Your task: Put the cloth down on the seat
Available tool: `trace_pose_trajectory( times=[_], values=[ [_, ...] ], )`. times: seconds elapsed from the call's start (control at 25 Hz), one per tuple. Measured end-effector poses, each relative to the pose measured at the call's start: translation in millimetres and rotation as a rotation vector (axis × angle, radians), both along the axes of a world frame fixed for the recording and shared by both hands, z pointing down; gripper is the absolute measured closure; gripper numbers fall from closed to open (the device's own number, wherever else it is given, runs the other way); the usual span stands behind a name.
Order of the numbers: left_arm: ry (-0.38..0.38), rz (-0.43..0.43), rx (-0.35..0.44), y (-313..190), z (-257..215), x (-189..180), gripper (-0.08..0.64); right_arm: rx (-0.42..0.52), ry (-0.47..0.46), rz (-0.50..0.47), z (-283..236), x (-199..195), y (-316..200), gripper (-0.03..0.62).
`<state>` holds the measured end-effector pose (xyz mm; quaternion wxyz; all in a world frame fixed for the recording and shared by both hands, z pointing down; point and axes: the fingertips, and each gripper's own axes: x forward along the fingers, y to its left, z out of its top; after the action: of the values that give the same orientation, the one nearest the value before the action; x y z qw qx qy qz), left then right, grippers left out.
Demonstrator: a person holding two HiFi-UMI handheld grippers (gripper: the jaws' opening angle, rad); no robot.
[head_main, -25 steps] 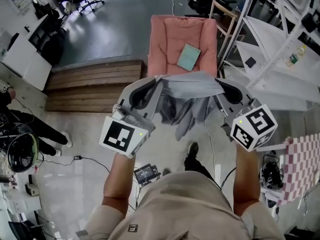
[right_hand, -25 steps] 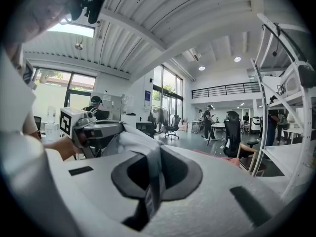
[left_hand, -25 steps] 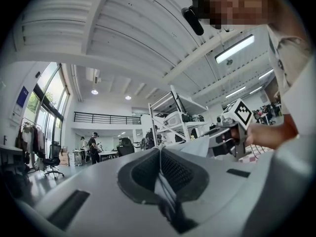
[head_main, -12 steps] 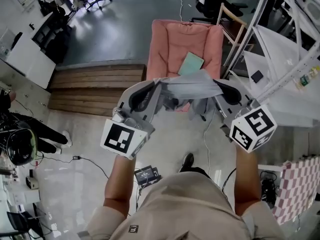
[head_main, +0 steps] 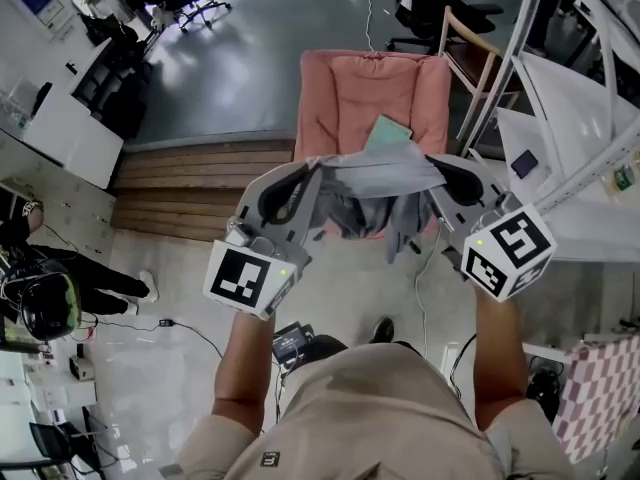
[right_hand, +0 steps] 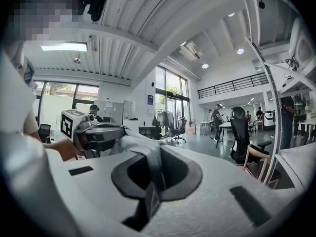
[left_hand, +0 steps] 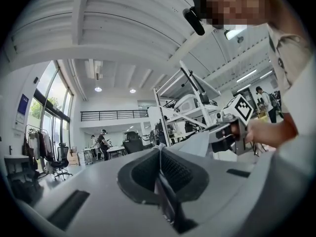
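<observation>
A grey cloth (head_main: 378, 186) hangs stretched between my two grippers, its lower folds drooping in front of the pink seat (head_main: 345, 98). My left gripper (head_main: 318, 168) is shut on the cloth's left edge, my right gripper (head_main: 432, 165) shut on its right edge. In the left gripper view the cloth (left_hand: 195, 144) runs from the closed jaws (left_hand: 159, 154) toward the other gripper. In the right gripper view the cloth (right_hand: 140, 149) is pinched between the closed jaws (right_hand: 154, 169). A teal book (head_main: 385, 131) lies on the seat cushion, partly hidden by the cloth.
A wooden platform (head_main: 200, 183) lies left of the seat. A white metal rack (head_main: 570, 118) and a wooden chair (head_main: 470, 58) stand to the right. A checked cloth (head_main: 595, 388) hangs at lower right. A person's legs (head_main: 90, 278) and cables (head_main: 180, 323) are on the floor at left.
The seat has come closer under the held cloth as I stepped forward. Both grippers keep the same grip and spacing.
</observation>
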<state>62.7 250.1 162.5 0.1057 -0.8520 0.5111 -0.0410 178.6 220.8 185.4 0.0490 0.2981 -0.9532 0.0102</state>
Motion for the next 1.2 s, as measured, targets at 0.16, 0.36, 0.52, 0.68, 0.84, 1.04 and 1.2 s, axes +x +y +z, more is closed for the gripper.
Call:
trace_pose_trajectory(
  times=[0.16, 0.36, 0.52, 0.68, 0.84, 1.04, 1.2],
  values=[
    [-0.010, 0.014, -0.006, -5, 9, -2, 0.546, -0.008, -0.009, 0.011, 9, -3, -4, 0.594],
    [0.009, 0.049, -0.015, -43, 25, -10, 0.546, -0.021, 0.010, 0.044, 25, -9, -34, 0.594],
    [0.031, 0.109, -0.018, -94, 26, -19, 0.546, -0.021, 0.025, 0.096, 22, -19, -76, 0.594],
    [0.045, 0.168, -0.001, -138, 20, -36, 0.546, -0.020, 0.040, 0.151, 19, -36, -110, 0.594],
    [0.050, 0.215, -0.007, -183, 20, -60, 0.546, -0.018, 0.044, 0.204, 17, -57, -152, 0.594],
    [0.035, 0.266, -0.018, -221, 21, -84, 0.546, -0.012, 0.026, 0.257, 14, -81, -191, 0.594],
    [0.036, 0.292, -0.011, -242, 21, -104, 0.546, -0.003, 0.029, 0.286, 12, -98, -216, 0.595]
  ],
)
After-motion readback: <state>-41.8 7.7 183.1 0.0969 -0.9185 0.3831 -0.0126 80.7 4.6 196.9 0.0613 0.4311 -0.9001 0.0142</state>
